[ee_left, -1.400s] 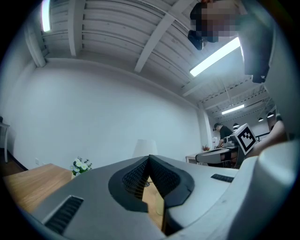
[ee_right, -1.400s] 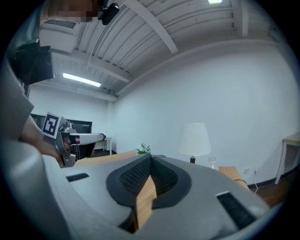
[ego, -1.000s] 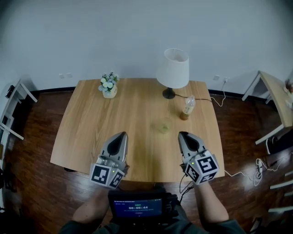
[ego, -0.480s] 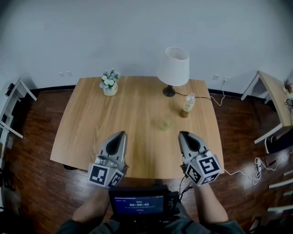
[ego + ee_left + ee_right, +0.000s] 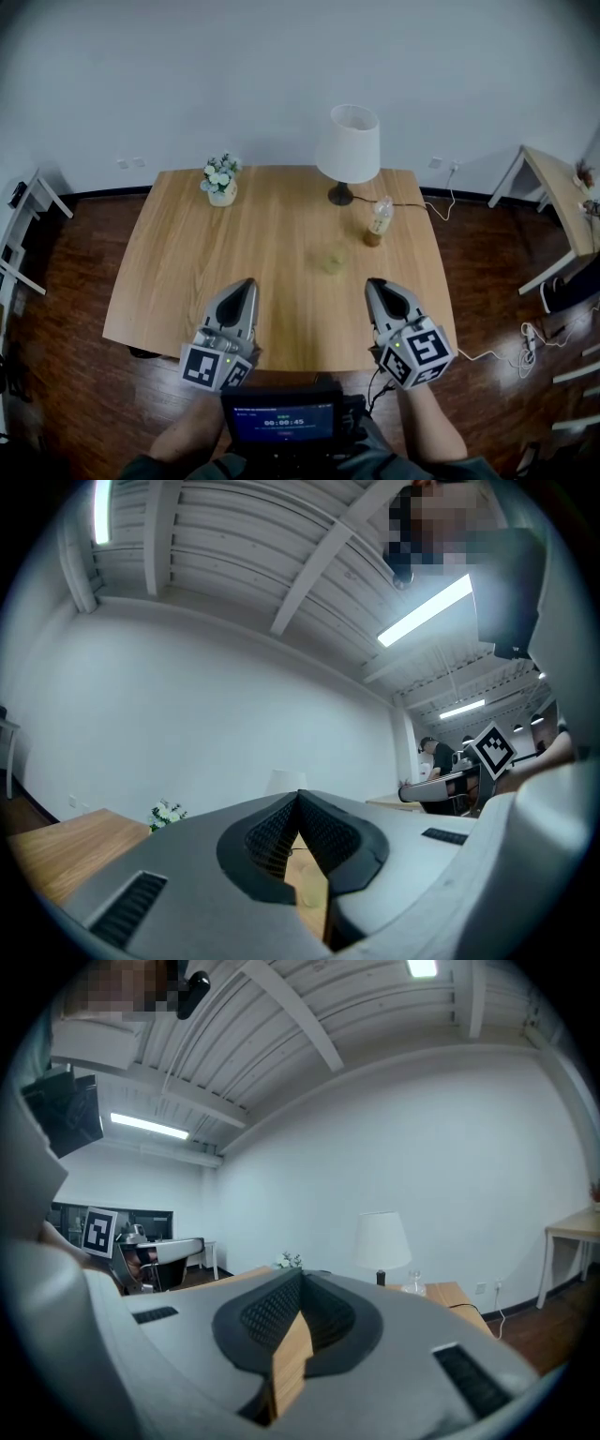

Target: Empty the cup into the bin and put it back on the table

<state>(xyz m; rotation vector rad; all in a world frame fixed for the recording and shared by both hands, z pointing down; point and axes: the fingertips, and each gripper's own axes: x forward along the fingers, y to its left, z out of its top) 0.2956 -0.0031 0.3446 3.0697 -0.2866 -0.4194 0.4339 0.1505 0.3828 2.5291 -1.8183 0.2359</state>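
1. The cup stands upright on the wooden table, a little right of the middle. It is pale and see-through, and I cannot tell from here whether anything is in it.
2. The left gripper is held over the near part of the table. Its own camera shows the jaws closed tip to tip with nothing gripped, and only table and the cup show through the slit under the tips.
3. The right gripper is held level with the left one, also over the near part of the table. Its jaws are closed too, with nothing clamped between them.
4. The cup sits ahead of both grippers, between their lines and nearer the right one, and touches neither.
5. Behind the cup a clear plastic bottle stands upright, just beside the base of a table lamp with a white shade.
6. A small pot of flowers sits near the far left corner, well apart from the cup.
7. A lit screen shows at the bottom, between the person's forearms.
8. Around the table I see dark wood floor, and a light side table at the right.
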